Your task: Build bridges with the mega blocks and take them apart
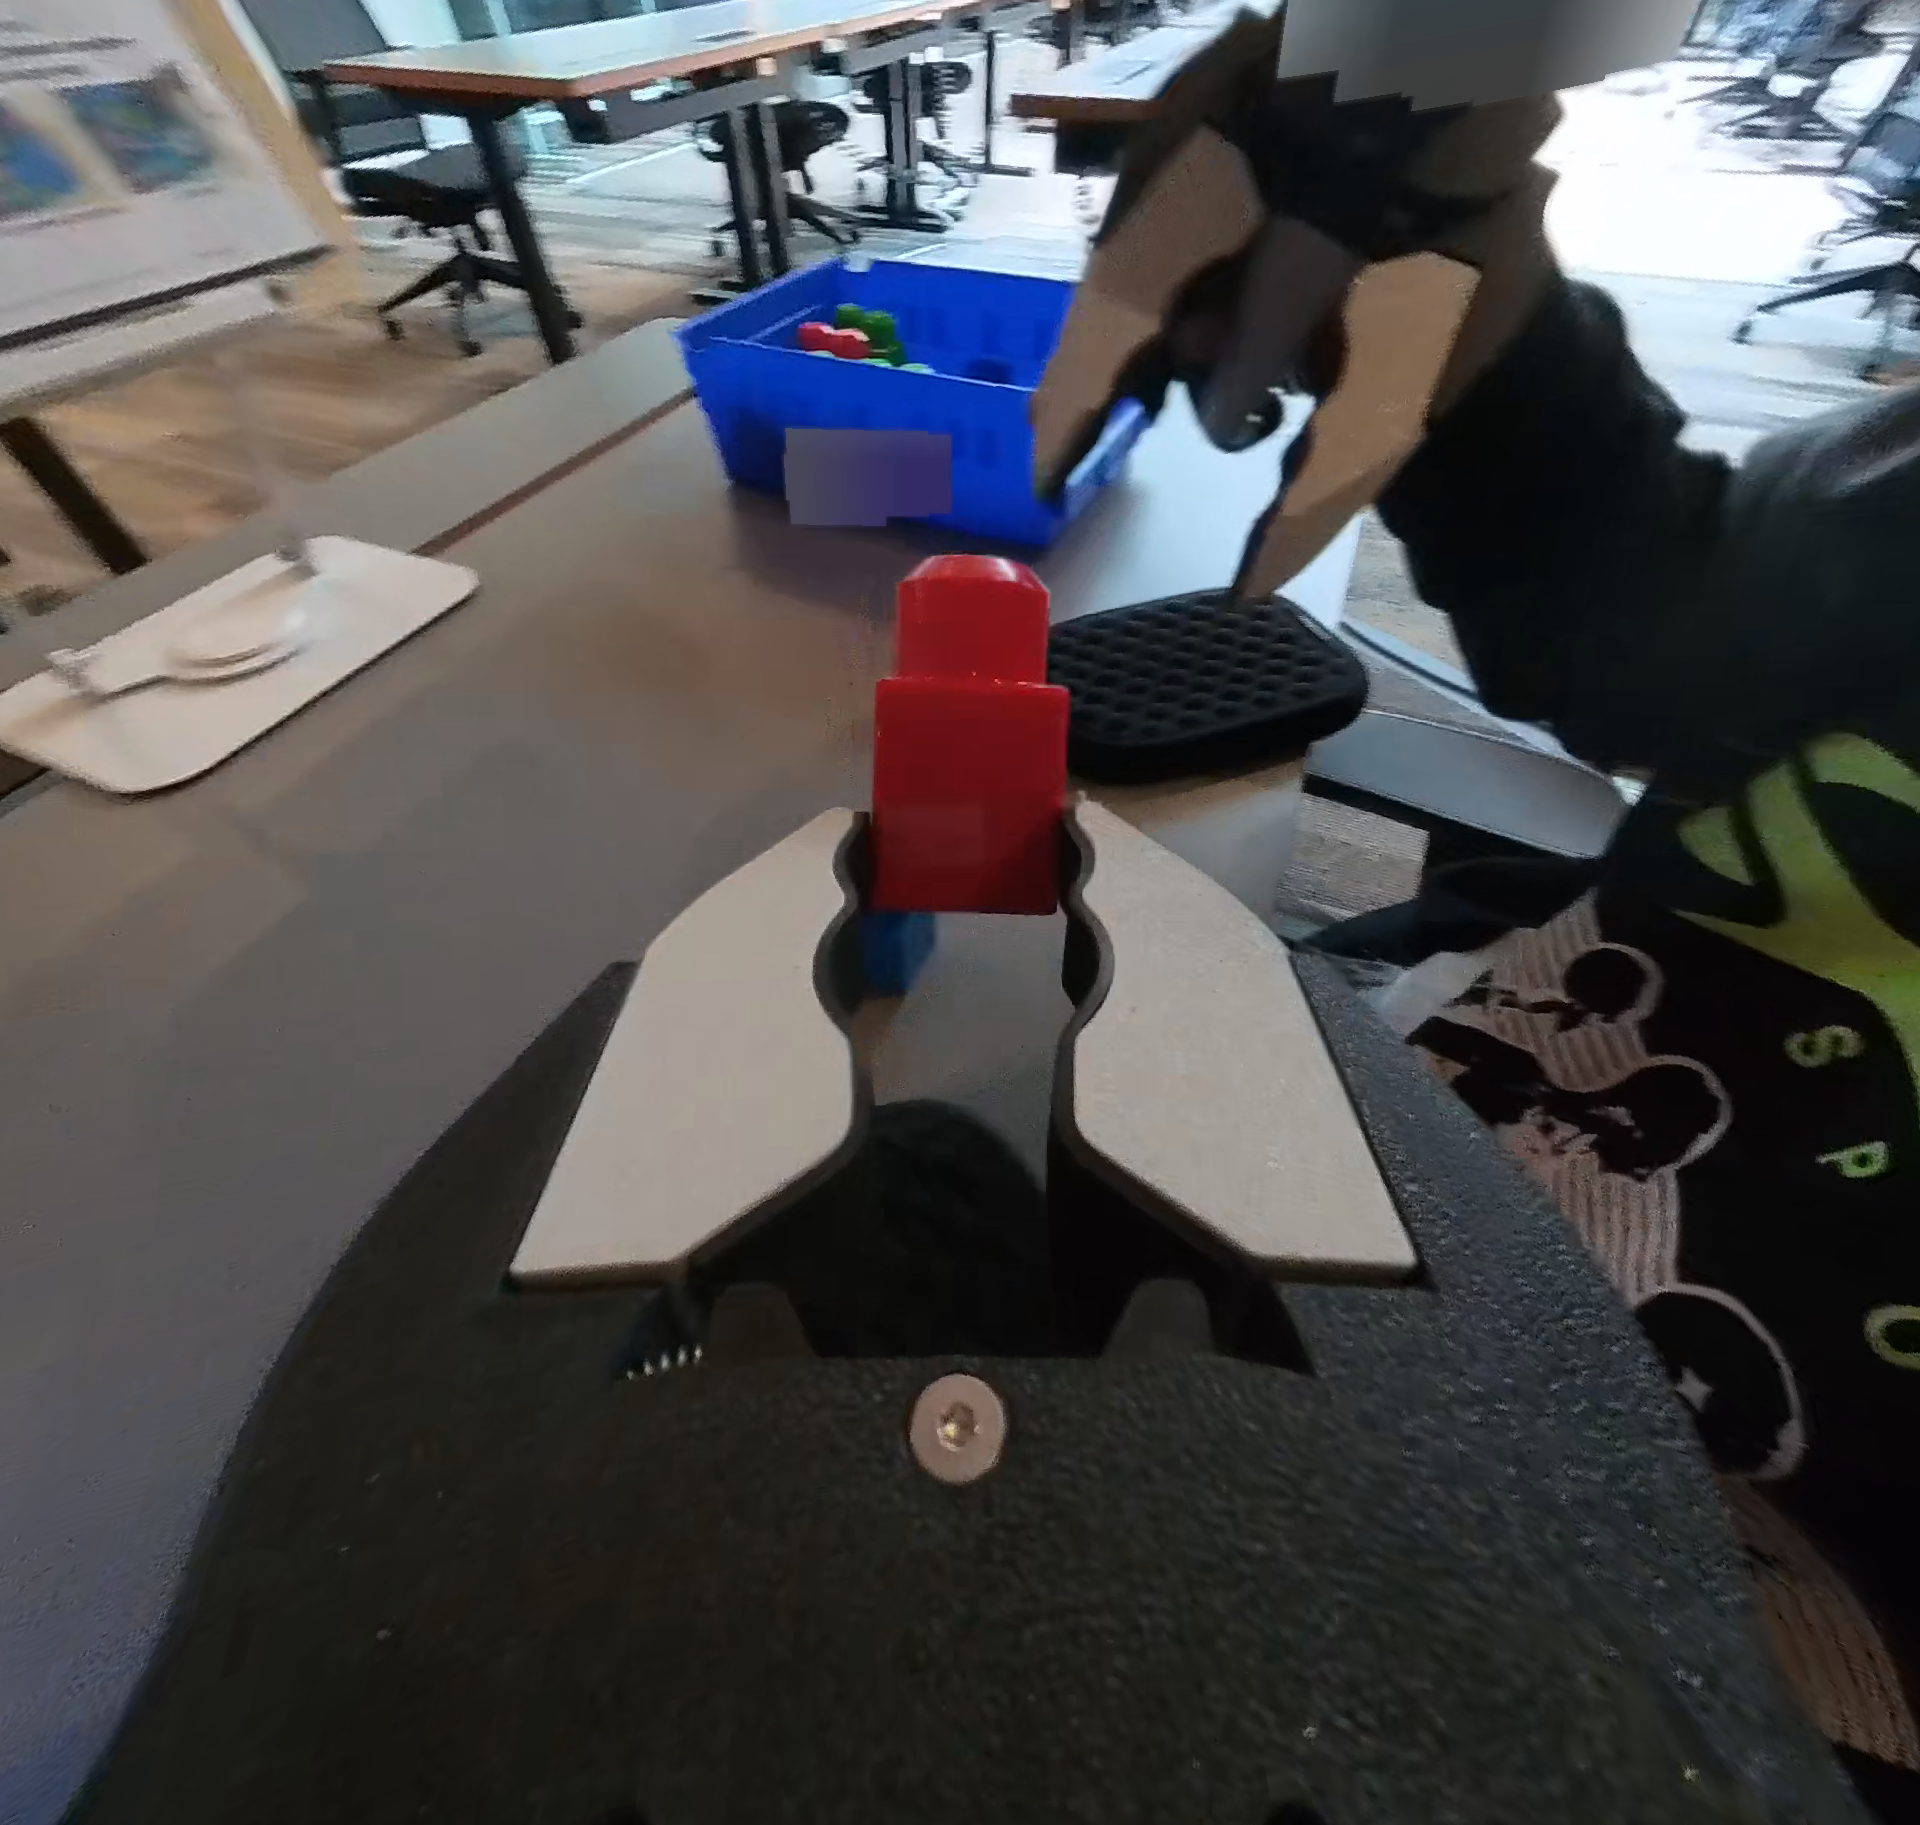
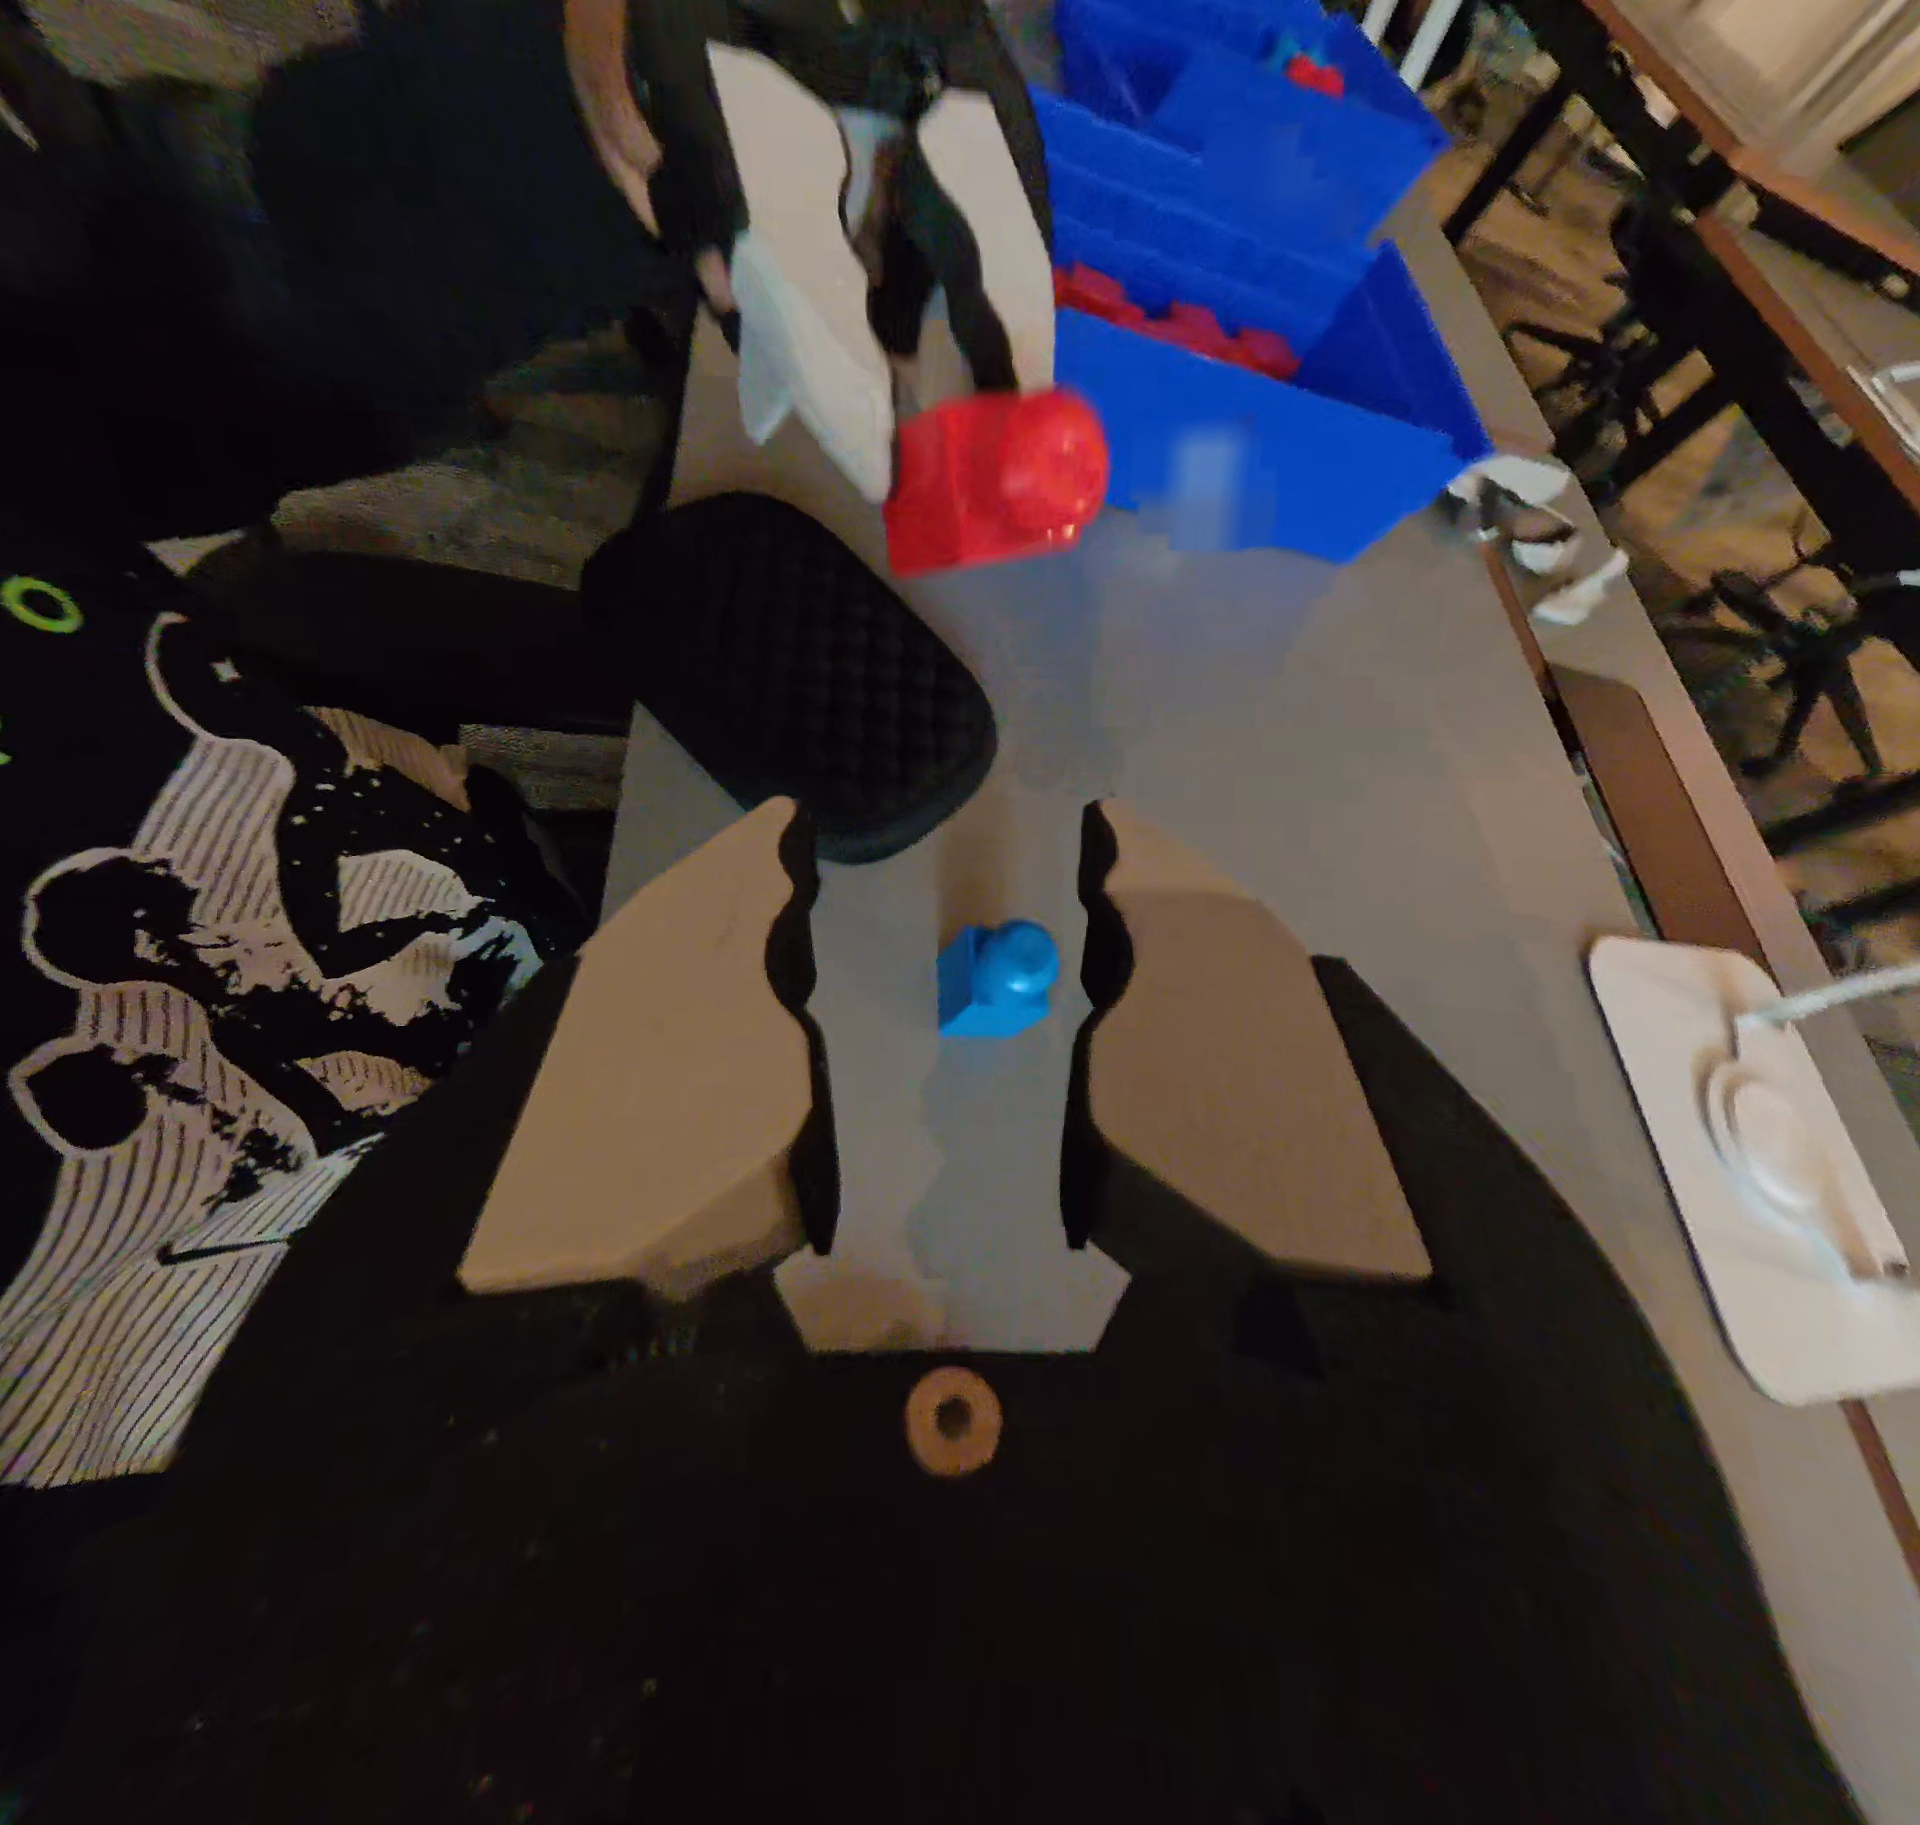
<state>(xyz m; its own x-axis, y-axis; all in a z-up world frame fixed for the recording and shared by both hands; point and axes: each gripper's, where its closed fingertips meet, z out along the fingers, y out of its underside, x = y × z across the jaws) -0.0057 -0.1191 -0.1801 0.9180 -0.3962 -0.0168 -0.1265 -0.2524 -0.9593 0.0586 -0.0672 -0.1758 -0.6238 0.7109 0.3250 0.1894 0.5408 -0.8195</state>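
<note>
My left gripper point(image 1: 964, 845) is shut on a red one-stud block point(image 1: 971, 767) and holds it above the dark table point(image 1: 520, 840). The same left gripper point(image 2: 940, 414) and red block point(image 2: 987, 492) show far off in the right wrist view. A small blue one-stud block point(image 2: 992, 980) stands on the table; in the left wrist view it point(image 1: 896, 949) peeks out below the red block. My right gripper point(image 2: 945, 861) is open and empty above the blue block. It also shows in the left wrist view point(image 1: 1153, 539), raised at the upper right.
A blue bin point(image 1: 883, 404) with red and green blocks stands at the back of the table; it shows in the right wrist view point(image 2: 1247, 341) too. A black mesh pad point(image 1: 1195, 684) lies at the table's edge. A white plate point(image 1: 239, 653) lies at the left. A person's patterned shirt point(image 1: 1714, 1100) is close by. Left tips to right tips: about 9 cm.
</note>
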